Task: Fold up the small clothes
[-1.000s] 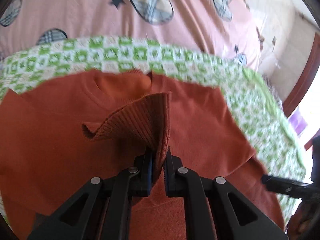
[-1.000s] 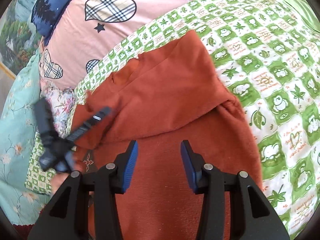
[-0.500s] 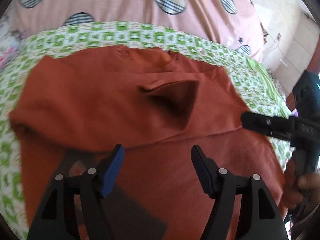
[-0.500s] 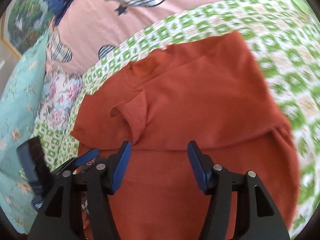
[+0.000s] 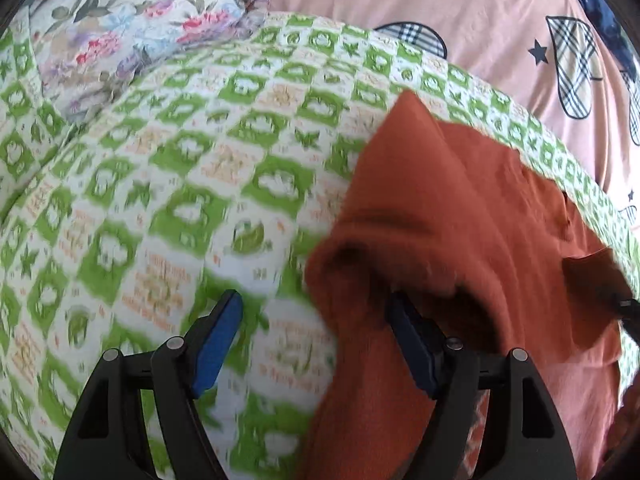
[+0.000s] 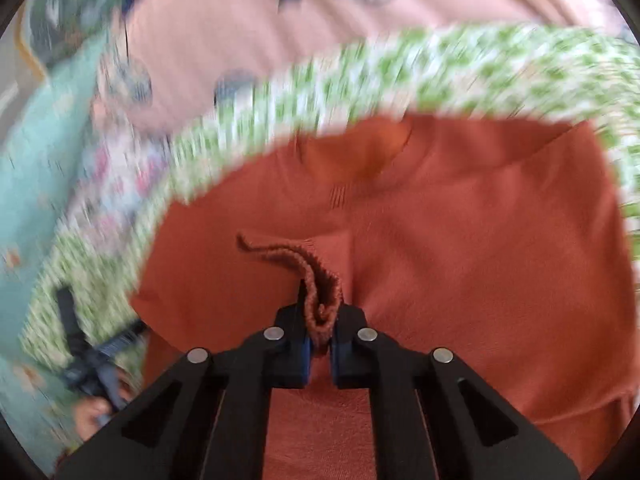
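A rust-orange knit sweater (image 6: pixel 460 240) lies on a green-and-white patterned quilt (image 5: pixel 180 184). My right gripper (image 6: pixel 319 336) is shut on the ribbed sleeve cuff (image 6: pixel 320 284), which stands up from the middle of the sweater. My left gripper (image 5: pixel 316 332) is open over the sweater's left edge (image 5: pixel 440 220); its right finger (image 5: pixel 412 344) touches the folded fabric, its left finger (image 5: pixel 216 340) is over the quilt. The left gripper also shows at the left of the right wrist view (image 6: pixel 96 352). Both views are blurred.
A pink duvet with plaid hearts (image 5: pixel 460 8) lies beyond the quilt. A floral pillow (image 5: pixel 132 12) is at the far left, and teal floral fabric (image 6: pixel 32 184) at the left side.
My left gripper let go of the cuff, opened and swung left to the sweater's edge. My right gripper moved in and shut on the cuff.
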Available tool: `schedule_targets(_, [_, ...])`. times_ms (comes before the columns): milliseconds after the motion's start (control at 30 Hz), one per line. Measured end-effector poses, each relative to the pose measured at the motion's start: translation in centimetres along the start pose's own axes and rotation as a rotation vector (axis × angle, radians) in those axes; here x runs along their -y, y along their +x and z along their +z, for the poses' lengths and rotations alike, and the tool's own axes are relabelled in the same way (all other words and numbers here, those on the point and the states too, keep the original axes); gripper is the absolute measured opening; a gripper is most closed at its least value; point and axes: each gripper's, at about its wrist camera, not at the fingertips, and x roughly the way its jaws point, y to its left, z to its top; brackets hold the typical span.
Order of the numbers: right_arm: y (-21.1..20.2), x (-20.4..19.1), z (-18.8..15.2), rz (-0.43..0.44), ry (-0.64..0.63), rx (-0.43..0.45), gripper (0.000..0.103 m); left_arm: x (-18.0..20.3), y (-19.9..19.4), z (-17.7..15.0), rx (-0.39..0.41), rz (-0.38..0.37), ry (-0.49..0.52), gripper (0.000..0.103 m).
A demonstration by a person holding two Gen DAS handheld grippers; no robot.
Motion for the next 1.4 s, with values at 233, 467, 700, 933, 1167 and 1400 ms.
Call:
schedule_targets(233, [-3.4,6.4,-1.6,-0.097,0.159,0.05,0.008,2.0,1.4,-0.2,0.031,0.063,0.062,0.075])
schedule_targets(467, [-4.7,7.2,-1.8,-0.049,0.197,0.097,0.008,1.7,0.5,-0.7,0.099,0.072,0.052,0.071])
schedule_targets(700, [-7.4,4.7,-0.7,-0.044,0.078,0.195,0.008,-3.6,-0.9,-1.4,0.165,-0.037,-0.232,0.073])
schedule_targets(933, [-2.0,8.7,-4.6,-0.154,0.169,0.026,0.008,-3.2,-0.6,-1.4,0.119,-0.023,-0.202,0.073])
schedule_targets(1167, [-2.2,8.8,-4.7,-0.167,0.154,0.018,0.009,-3.0,-2.9,-2.5,0.002,-0.248,-0.079,0.074])
schedule_targets(1400, [-2.6,9.0,-4.7,-0.13,0.185,0.024,0.013,-0.2,-3.4,3.6,0.032,-0.259,0.025,0.08])
